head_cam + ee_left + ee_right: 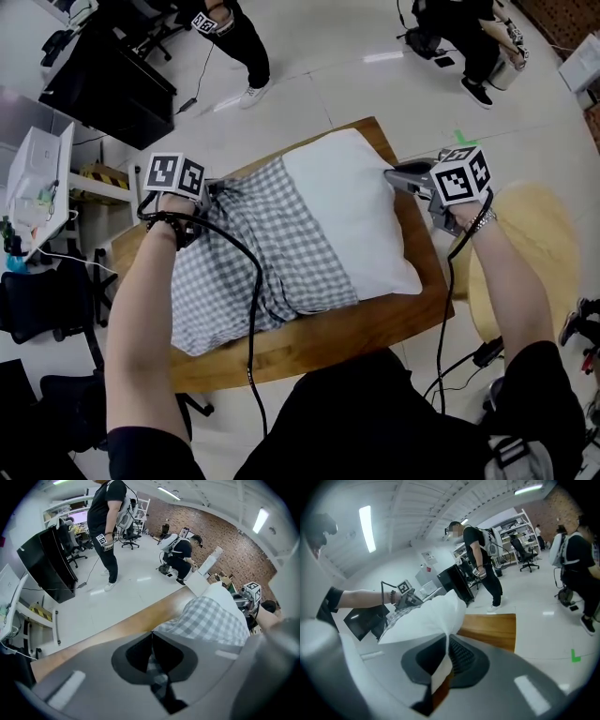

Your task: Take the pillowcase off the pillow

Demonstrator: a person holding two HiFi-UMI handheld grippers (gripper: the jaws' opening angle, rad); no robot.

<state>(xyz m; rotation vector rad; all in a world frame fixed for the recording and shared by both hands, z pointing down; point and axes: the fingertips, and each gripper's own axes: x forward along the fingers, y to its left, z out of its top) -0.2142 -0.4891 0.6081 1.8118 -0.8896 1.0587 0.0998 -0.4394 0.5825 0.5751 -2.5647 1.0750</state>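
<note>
Left fingers (108,681) pinch pillowcase (253,253) | right fingers (497,681) pinch pillow (356,216) corner | pillow lengthwise between them

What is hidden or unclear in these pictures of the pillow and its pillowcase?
1. Head view: how far the pillow reaches inside the checked pillowcase; the cloth covers it.
2. Left gripper view: the pillowcase's near part; the left tongs' own body covers it.
3. Right gripper view: most of the table; the pillow, pinched in the right tongs, blocks it.
</note>
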